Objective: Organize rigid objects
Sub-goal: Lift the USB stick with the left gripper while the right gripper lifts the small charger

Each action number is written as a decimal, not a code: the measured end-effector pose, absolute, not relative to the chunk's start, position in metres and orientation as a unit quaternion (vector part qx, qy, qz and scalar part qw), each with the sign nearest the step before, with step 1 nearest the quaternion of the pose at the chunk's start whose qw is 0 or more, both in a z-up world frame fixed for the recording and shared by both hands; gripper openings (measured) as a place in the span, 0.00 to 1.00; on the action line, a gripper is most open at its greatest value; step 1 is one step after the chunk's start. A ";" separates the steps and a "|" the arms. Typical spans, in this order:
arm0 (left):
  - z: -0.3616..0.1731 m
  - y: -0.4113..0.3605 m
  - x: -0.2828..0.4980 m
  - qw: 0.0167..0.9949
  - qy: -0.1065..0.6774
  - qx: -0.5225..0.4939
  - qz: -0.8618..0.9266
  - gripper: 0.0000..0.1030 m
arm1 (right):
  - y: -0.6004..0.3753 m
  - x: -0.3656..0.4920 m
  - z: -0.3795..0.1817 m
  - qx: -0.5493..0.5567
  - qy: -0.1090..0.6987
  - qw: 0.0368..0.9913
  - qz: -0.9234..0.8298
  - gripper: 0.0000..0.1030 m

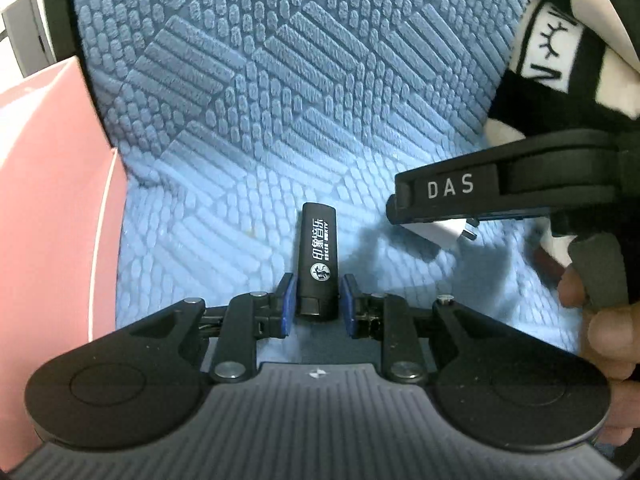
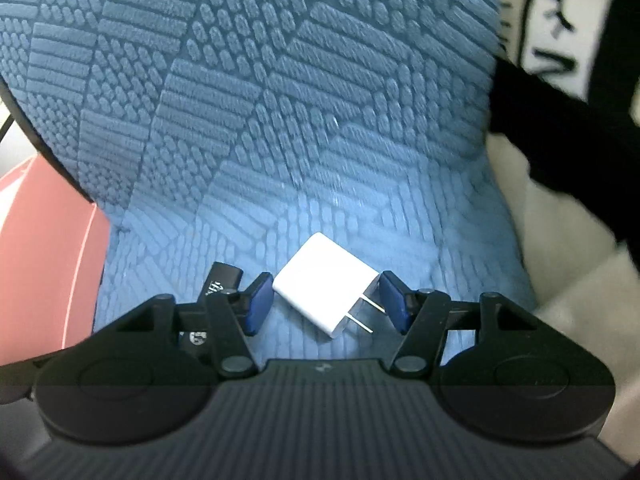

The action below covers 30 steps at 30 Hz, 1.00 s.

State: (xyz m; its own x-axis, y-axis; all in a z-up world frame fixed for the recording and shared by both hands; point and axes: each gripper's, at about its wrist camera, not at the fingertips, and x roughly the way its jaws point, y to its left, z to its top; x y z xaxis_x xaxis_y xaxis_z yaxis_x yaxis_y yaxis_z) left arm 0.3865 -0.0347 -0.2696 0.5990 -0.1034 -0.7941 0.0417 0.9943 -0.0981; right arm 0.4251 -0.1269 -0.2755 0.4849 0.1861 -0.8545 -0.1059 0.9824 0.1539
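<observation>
left gripper (image 1: 318,300) lower centre, pads parted around black lighter (image 1: 318,258) – not touching, right gripper (image 2: 326,304) spread wide around white plug adapter (image 2: 326,294), blue textured mat (image 2: 280,120), pink box (image 1: 52,200) left edge

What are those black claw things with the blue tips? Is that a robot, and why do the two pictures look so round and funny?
No robot here. A person holds two grabbing tools, one in each hand, and each tool carries a tiny wide-eyed camera that bends the picture. One picture looks out from the left gripper. Its blue pads sit on either side of a black lighter lying on the bumpy blue mat, with small gaps, so it is not squeezed yet. The other picture looks out from the right gripper. It is open around a white charger plug, also lying on the mat. Nothing is lifted. A pink bin waits at the left.
</observation>
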 end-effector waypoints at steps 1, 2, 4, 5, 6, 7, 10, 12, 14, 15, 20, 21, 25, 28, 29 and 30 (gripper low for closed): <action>-0.270 -0.035 0.381 0.893 0.447 -0.036 -0.041 0.27 | -0.127 0.419 -0.275 0.045 0.503 0.859 0.083 0.60; -0.270 -0.035 0.376 0.892 0.448 -0.037 -0.042 0.27 | -0.128 0.411 -0.275 0.051 0.506 0.857 0.083 0.60; -0.270 -0.033 0.370 0.892 0.449 -0.039 -0.045 0.27 | -0.136 0.397 -0.271 0.060 0.507 0.856 0.083 0.60; -0.270 -0.032 0.367 0.891 0.450 -0.037 -0.046 0.27 | -0.135 0.392 -0.271 0.060 0.508 0.856 0.079 0.60; -0.269 -0.031 0.363 0.890 0.452 -0.035 -0.044 0.27 | -0.137 0.390 -0.269 0.058 0.508 0.856 0.075 0.60; -0.268 -0.030 0.360 0.890 0.452 -0.035 -0.042 0.27 | -0.139 0.387 -0.269 0.054 0.507 0.857 0.071 0.60; -0.262 -0.021 0.348 0.890 0.451 -0.052 -0.036 0.27 | -0.149 0.372 -0.264 0.065 0.506 0.858 0.053 0.60; -0.259 -0.015 0.341 0.890 0.450 -0.064 -0.038 0.27 | -0.160 0.361 -0.261 0.081 0.510 0.855 0.042 0.60; -0.255 -0.013 0.331 0.890 0.449 -0.070 -0.039 0.27 | -0.172 0.357 -0.257 0.089 0.512 0.854 0.036 0.60; -0.254 -0.013 0.325 0.891 0.447 -0.073 -0.037 0.27 | -0.175 0.355 -0.257 0.091 0.513 0.853 0.034 0.60; -0.251 -0.012 0.295 0.885 0.453 -0.102 -0.034 0.27 | -0.180 0.353 -0.255 0.069 0.511 0.857 0.022 0.60; -0.251 -0.013 0.290 0.884 0.454 -0.106 -0.034 0.27 | -0.180 0.348 -0.253 0.065 0.509 0.858 0.022 0.60; -0.249 -0.023 0.269 0.886 0.454 -0.089 -0.038 0.27 | -0.176 0.335 -0.254 0.064 0.512 0.856 0.028 0.60; -0.250 -0.023 0.257 0.882 0.460 -0.095 -0.044 0.27 | -0.175 0.320 -0.252 0.060 0.516 0.854 0.029 0.60; -0.251 -0.024 0.254 0.881 0.461 -0.095 -0.044 0.27 | -0.175 0.314 -0.251 0.058 0.516 0.854 0.030 0.60; -0.252 -0.024 0.252 0.880 0.463 -0.095 -0.045 0.27 | -0.175 0.309 -0.251 0.058 0.516 0.854 0.030 0.60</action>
